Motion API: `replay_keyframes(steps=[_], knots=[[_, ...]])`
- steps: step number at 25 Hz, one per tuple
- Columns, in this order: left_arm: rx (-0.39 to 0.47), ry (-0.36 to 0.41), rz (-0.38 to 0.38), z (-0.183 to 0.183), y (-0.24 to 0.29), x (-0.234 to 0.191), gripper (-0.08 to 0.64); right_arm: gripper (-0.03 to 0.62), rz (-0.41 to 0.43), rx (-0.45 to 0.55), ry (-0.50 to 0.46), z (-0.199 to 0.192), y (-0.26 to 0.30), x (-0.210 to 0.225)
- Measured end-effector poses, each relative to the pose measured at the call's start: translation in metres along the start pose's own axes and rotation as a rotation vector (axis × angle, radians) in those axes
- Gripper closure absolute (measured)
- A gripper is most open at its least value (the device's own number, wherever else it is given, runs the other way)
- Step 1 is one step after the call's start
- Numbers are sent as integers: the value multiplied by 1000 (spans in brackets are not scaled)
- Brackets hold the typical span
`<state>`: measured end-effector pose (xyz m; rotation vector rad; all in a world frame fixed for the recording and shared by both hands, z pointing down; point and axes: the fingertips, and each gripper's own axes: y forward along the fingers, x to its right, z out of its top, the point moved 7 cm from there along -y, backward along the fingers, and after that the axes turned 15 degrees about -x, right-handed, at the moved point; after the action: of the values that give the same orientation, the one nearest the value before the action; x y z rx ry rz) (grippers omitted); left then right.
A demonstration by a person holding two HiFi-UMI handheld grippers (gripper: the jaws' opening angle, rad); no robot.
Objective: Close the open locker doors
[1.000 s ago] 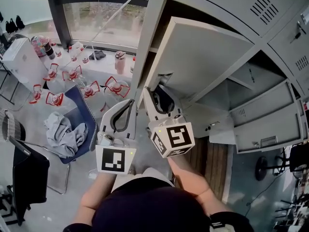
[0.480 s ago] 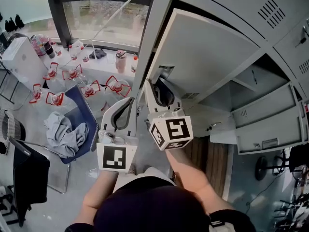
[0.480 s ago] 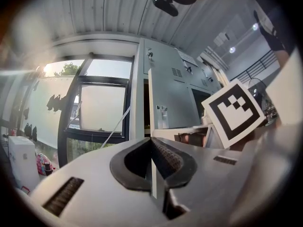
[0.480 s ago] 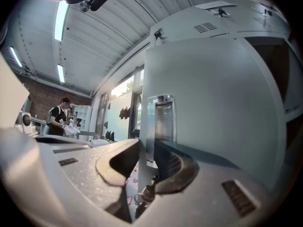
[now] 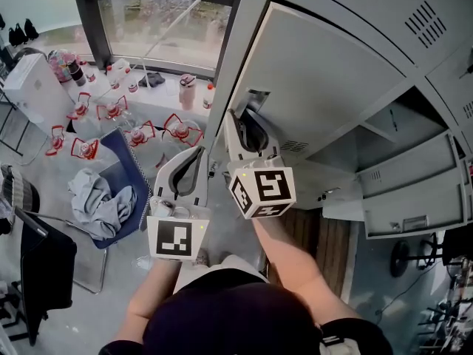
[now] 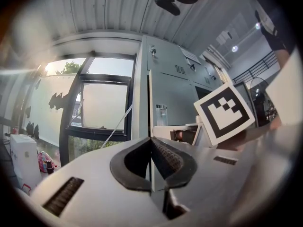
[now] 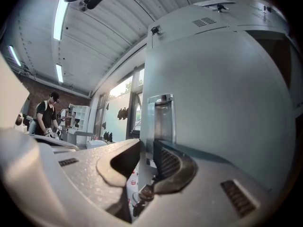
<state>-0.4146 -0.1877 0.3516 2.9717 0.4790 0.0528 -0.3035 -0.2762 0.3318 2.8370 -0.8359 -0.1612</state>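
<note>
Right gripper [image 7: 147, 145], level, jaws just closing about locker door [image 7: 213, 103] edge, seemingly unclamped.

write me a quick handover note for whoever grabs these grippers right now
Left gripper: shut, empty, touching nothing, beside the right one.
Right gripper: at the free edge of the upper locker door, by its handle. Its jaws have just been closing with that edge between them; whether they pinch it is unclear.
Done: upper locker door nearly shut, a dark gap shows along its edge.
Left: press it home, then close the two lower doors hanging open to the right.
</note>
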Motion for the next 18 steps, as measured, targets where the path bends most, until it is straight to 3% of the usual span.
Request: replay_keyframes(steps=[18], knots=[[-25,-16,7,-5,14,-5,557,548,-27,2,8,3,24,20]])
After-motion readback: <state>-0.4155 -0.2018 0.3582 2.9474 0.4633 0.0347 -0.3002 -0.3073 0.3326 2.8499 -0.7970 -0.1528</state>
